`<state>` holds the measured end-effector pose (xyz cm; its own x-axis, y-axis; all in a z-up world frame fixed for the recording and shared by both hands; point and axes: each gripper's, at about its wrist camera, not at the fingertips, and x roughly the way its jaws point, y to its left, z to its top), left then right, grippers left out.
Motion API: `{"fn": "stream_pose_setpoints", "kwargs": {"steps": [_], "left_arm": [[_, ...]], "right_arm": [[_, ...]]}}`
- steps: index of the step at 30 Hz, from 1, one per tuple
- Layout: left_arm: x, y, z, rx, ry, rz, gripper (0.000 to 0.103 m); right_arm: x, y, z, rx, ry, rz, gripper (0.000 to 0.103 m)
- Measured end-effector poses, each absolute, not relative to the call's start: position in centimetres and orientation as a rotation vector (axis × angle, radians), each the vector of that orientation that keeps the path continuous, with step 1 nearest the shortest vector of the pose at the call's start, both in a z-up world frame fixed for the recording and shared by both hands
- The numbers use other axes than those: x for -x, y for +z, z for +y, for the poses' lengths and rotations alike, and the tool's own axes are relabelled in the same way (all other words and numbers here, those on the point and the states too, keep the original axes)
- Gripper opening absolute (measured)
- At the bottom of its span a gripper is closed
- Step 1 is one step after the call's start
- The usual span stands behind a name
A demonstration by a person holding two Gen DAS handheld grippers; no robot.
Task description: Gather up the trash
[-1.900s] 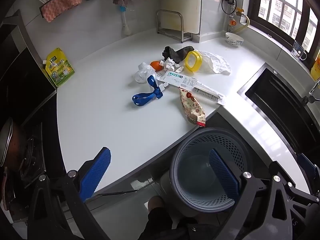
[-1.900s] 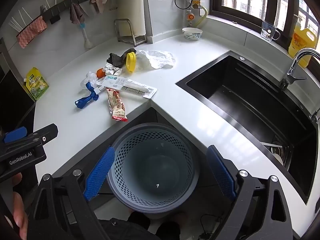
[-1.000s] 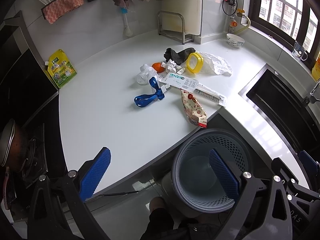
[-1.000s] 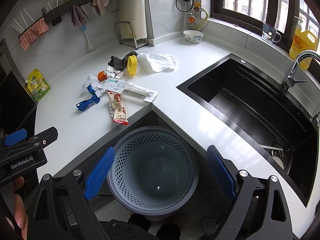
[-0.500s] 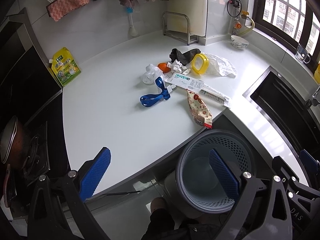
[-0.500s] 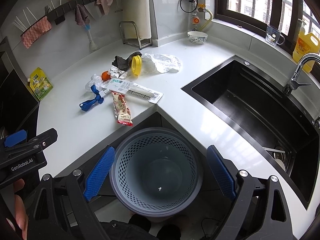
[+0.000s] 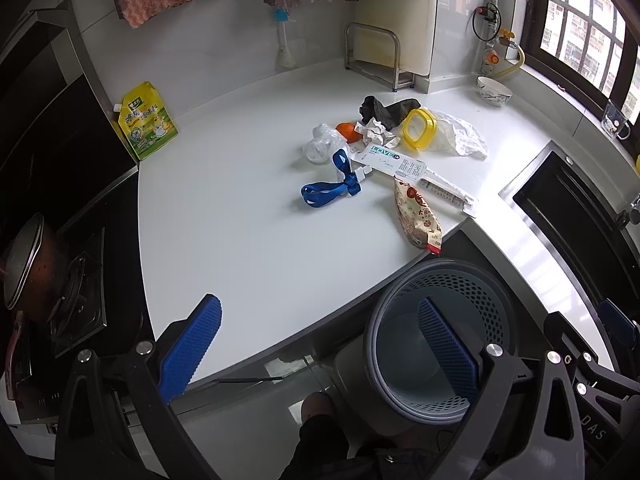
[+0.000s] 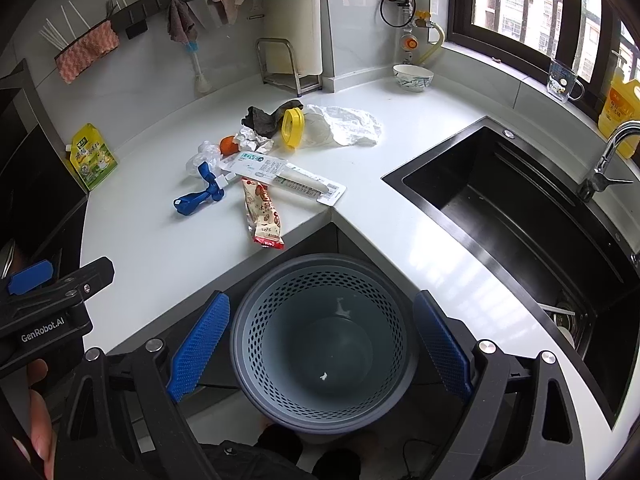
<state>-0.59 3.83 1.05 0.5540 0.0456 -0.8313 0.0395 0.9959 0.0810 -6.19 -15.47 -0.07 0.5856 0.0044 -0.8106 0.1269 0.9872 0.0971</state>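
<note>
Trash lies in a loose heap on the white counter (image 7: 240,240): a snack wrapper (image 7: 418,216) (image 8: 262,214) at the counter's edge, a long white toothbrush pack (image 7: 416,172) (image 8: 286,178), a blue strap (image 7: 332,188) (image 8: 198,196), a yellow lid (image 7: 418,130) (image 8: 292,126), a white bag (image 7: 460,136) (image 8: 344,124), crumpled paper, an orange piece and a dark rag. A grey perforated bin (image 7: 436,340) (image 8: 324,340) stands on the floor below the counter corner. My left gripper (image 7: 320,344) is open and empty. My right gripper (image 8: 320,344) is open and empty above the bin.
A black sink (image 8: 520,220) with a tap is at the right. A yellow pouch (image 7: 146,120) stands by the stove (image 7: 60,280) at the left. A bowl (image 8: 412,76), a rack (image 8: 288,64) and a glass mug (image 8: 564,80) stand along the back.
Both grippers have moved slightly forward and up toward the counter, so the trash heap sits lower in both views. Nothing was taken or let go.
</note>
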Motion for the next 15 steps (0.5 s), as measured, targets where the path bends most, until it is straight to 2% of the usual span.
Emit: {"fn": "stream_pose_setpoints", "kwargs": {"steps": [15], "left_arm": [[1.05, 1.09, 4.35, -0.091, 0.01, 0.982, 0.097]], "right_arm": [[6.43, 0.0, -15.05, -0.153, -0.065, 0.944, 0.089]]}}
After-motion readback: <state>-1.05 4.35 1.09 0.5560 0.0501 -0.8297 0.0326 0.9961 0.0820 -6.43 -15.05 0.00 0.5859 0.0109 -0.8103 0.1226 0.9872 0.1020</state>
